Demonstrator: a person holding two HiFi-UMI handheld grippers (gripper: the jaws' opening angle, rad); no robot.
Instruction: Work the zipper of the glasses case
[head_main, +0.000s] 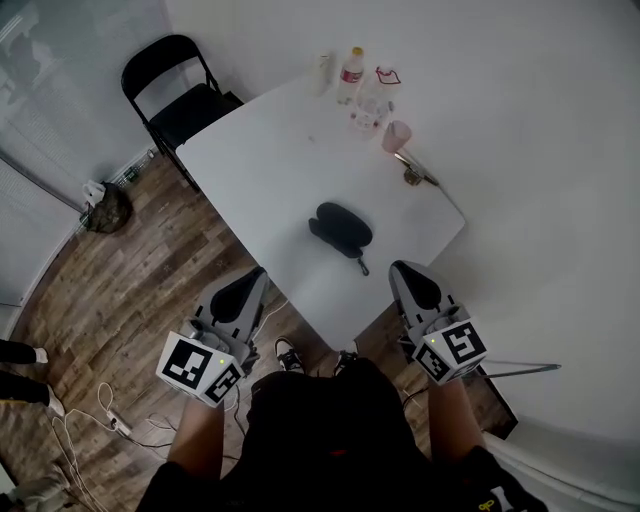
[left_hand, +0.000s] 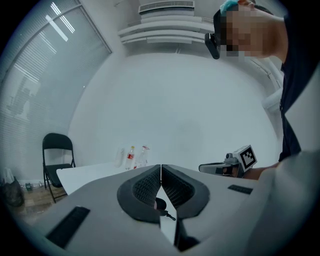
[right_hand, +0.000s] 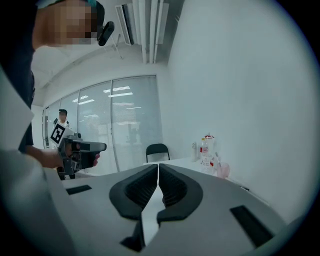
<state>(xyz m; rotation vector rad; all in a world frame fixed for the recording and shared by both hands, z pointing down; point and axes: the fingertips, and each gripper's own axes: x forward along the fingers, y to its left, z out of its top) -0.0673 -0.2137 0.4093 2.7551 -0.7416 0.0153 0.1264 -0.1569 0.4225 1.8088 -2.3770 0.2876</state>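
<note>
Here the left claw (head_main: 250, 282) and right claw (head_main: 408, 275) are both clenched on nothing, off the tabletop's (head_main: 262, 160) near edge. The case (head_main: 340, 227) lies on it, untouched.

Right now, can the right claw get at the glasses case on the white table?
Probably yes: the right claw, shut and empty, hangs at the edge of the table, and only its bare top lies between it and the glasses case.
</note>
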